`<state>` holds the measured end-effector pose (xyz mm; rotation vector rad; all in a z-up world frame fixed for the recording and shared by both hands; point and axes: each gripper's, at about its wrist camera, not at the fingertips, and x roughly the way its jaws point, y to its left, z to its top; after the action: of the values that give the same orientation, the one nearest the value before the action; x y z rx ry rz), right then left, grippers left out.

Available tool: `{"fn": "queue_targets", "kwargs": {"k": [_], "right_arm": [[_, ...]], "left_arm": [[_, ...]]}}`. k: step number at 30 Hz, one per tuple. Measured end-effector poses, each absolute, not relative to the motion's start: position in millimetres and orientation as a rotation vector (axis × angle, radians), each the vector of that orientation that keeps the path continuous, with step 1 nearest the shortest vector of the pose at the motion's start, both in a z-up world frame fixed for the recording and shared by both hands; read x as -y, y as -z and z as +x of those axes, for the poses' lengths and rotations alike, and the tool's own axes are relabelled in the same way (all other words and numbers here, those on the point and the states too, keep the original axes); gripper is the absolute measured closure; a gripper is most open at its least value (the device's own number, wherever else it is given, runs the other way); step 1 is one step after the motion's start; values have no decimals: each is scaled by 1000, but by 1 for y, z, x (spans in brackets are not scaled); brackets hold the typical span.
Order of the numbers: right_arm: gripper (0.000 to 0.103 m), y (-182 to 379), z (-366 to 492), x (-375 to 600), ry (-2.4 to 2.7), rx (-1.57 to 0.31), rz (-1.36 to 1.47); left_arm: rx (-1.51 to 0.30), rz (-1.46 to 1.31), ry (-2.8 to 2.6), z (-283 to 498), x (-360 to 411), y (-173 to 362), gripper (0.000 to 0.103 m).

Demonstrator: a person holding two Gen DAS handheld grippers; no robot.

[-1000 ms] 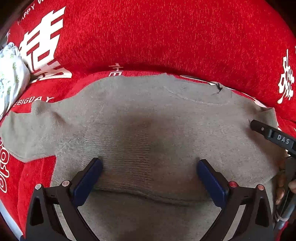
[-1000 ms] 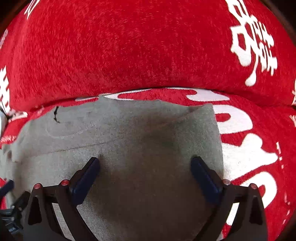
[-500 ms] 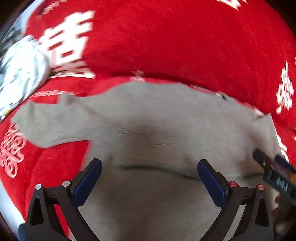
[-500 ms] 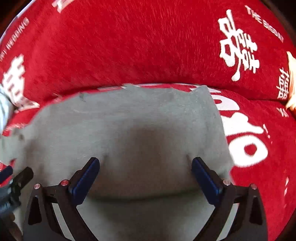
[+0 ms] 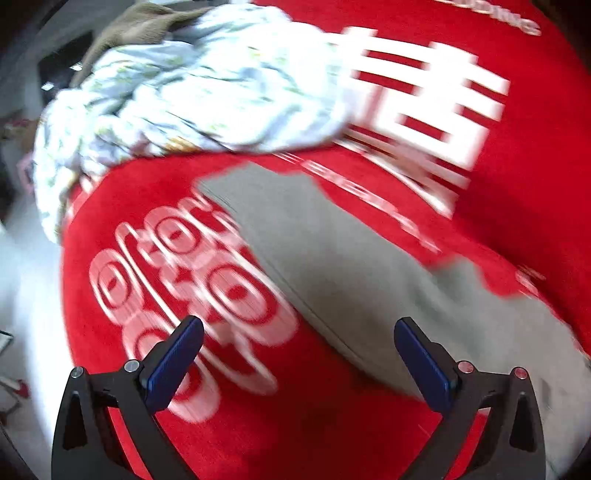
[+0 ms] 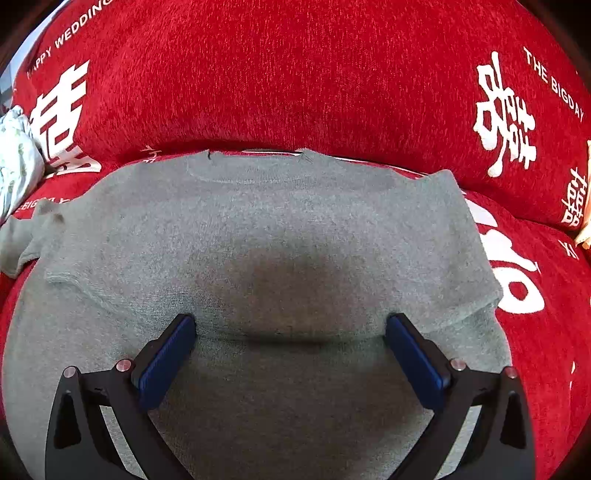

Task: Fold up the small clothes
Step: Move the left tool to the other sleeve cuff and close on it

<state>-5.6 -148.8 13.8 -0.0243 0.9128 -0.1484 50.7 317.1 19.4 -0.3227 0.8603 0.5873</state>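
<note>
A small grey knit sweater point(image 6: 280, 236) lies flat on a red sofa seat, neckline toward the backrest, its lower part folded up over the body. Its left sleeve point(image 6: 22, 240) sticks out to the left; the same sleeve point(image 5: 332, 266) runs diagonally through the blurred left wrist view. My right gripper point(image 6: 291, 332) is open and empty, low over the sweater's middle. My left gripper point(image 5: 299, 347) is open and empty above the red seat, just beside the sleeve.
The red sofa cover point(image 6: 295, 74) has white lettering and a backrest behind the sweater. A crumpled white floral garment point(image 5: 177, 88) lies at the left end of the seat, with brown cloth point(image 5: 133, 29) behind it. The seat's left edge point(image 5: 62, 258) drops to a pale floor.
My left gripper has swung left, off the sweater's body to the left sleeve and the pile of clothes. My right gripper has pulled back, showing the whole sweater. Both stay open.
</note>
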Motion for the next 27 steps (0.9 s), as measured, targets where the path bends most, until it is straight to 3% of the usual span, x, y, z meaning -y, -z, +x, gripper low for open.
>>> {"fn": "queue_targets", "kwargs": {"k": [6,18,20,23,24,26,27], "right_arm": [[0,-14,-7,146,151,-912,-27],[0,-14,-7,147,151,-913,-28],[0,-14,-7,147,152,-914,-28],[0,-14,-7,146,152,-914,-28],[0,-14,-7,146,152,-914,-29],[0,-14,-7,147,152,-914,-29],[0,-14,-7,146,152,-914,-29]], "left_arm": [[-926,-441,-578,86,-367,2,0],[-909,-389,-586,132,-394,9,3],[-866,-412,-577,126,-397,5,36],[-835,-462,-550,120,-406,4,57],[-820,-508,-531,117,-412,3,59],[-797,-626,-474,108,-424,4,81],[-788,-714,-423,104,-433,8,86]]}}
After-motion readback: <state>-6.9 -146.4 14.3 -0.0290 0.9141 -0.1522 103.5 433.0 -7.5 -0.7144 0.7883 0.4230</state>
